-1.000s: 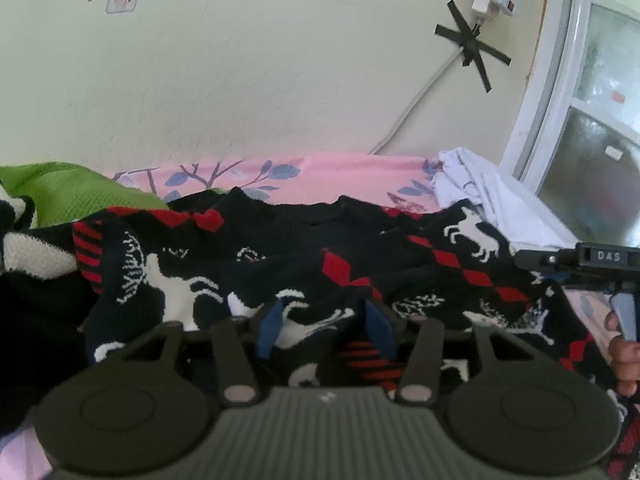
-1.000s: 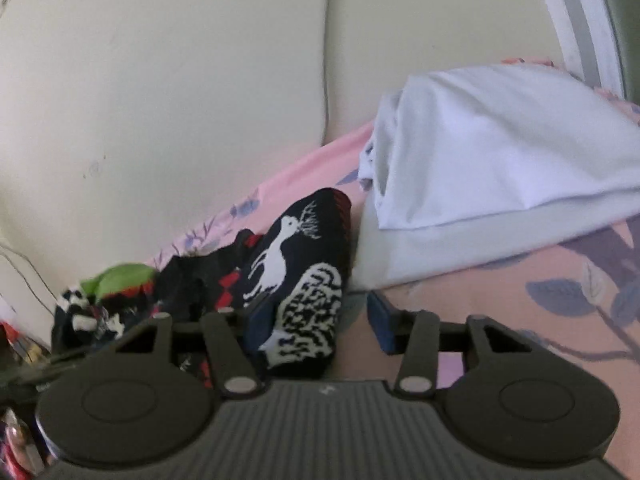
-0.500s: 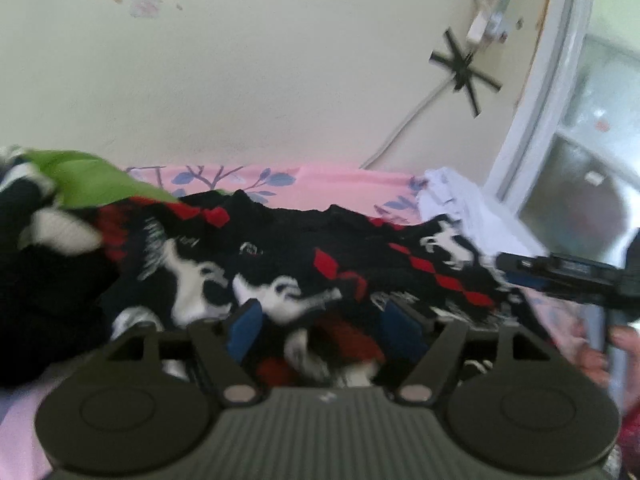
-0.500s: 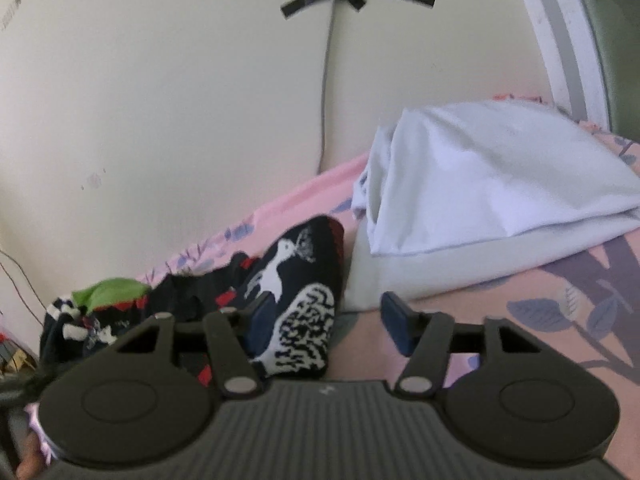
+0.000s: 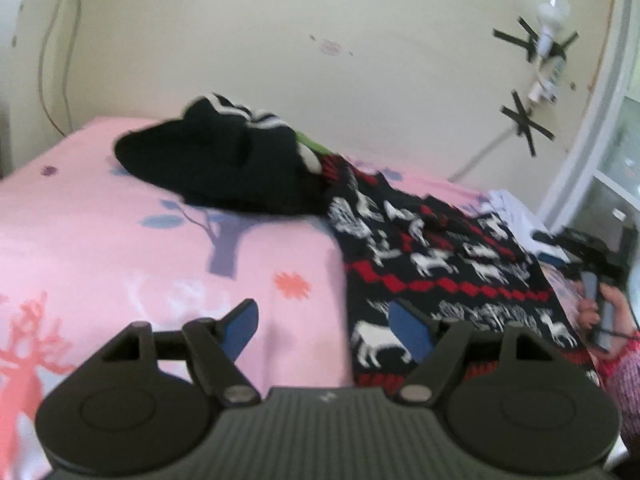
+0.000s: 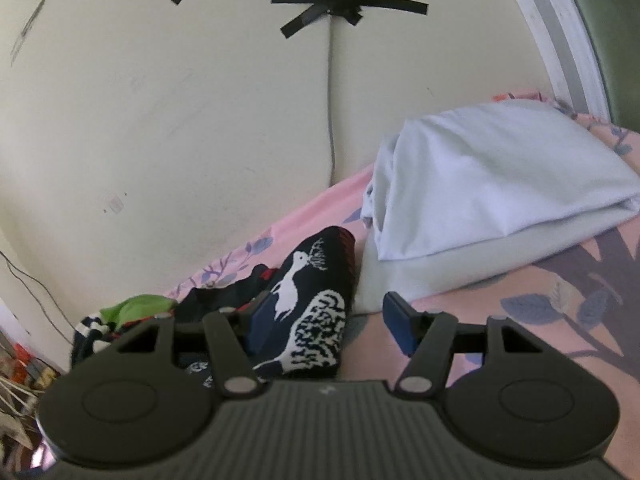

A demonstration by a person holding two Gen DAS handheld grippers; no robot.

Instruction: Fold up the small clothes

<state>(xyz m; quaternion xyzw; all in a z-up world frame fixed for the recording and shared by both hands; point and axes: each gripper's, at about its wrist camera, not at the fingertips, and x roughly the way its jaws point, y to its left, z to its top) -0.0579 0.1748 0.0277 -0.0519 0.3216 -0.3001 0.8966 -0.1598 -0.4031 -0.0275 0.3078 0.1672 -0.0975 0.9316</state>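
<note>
A black knit sweater with white deer and red diamonds (image 5: 440, 264) lies spread on the pink bed sheet (image 5: 120, 248). My left gripper (image 5: 324, 326) is open and empty, above the sweater's left edge. My right gripper (image 6: 326, 324) is open and empty over the sweater's right end (image 6: 316, 300), which shows between its fingers. The right gripper and the hand holding it also show at the far right of the left wrist view (image 5: 592, 280).
A black garment with white stripes (image 5: 224, 164) and a green one (image 6: 138, 306) lie heaped at the sweater's far left. A folded pale blue cloth (image 6: 492, 184) lies right of the sweater. A wall with taped cables runs behind the bed.
My left gripper has let go of the sweater, opened wide and pulled back to the left. The sweater now lies flatter. My right gripper has opened a little wider.
</note>
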